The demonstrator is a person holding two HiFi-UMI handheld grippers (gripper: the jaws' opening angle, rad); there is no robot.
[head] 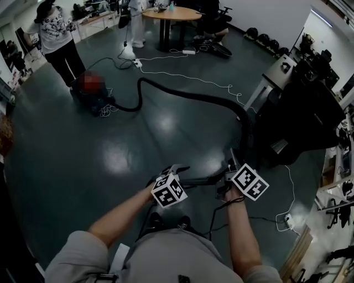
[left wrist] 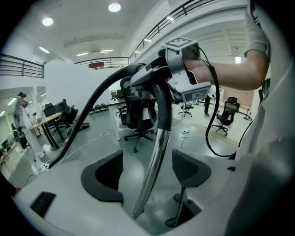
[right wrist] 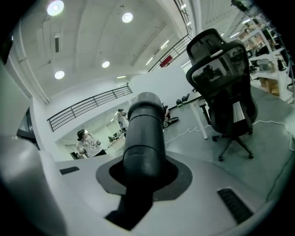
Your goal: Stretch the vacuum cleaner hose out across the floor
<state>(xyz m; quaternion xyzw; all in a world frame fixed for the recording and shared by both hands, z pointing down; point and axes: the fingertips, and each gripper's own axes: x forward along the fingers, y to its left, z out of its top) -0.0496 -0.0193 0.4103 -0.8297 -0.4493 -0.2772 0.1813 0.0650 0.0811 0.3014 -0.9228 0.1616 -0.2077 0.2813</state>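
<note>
The red vacuum cleaner [head: 93, 91] stands on the floor at the far left. Its black hose [head: 191, 97] snakes right across the floor, then bends down to my right gripper [head: 232, 162]. That gripper [right wrist: 143, 171] is shut on the hose's thick black handle end [right wrist: 144, 138], which fills the space between its jaws. The chrome wand tube [left wrist: 154, 159] runs from that handle down between the jaws of my left gripper [left wrist: 147, 167]. Floor shows on both sides of the tube, so the left gripper [head: 176, 168] is open around it. Both grippers are held close together in front of me.
A black office chair [head: 310, 116] and a desk [head: 276, 72] stand close on the right. White cables [head: 185, 74] cross the floor beyond the hose. A person [head: 55, 33] stands by the vacuum, and a round table [head: 171, 14] is at the back. A power strip [head: 285, 219] lies at the right.
</note>
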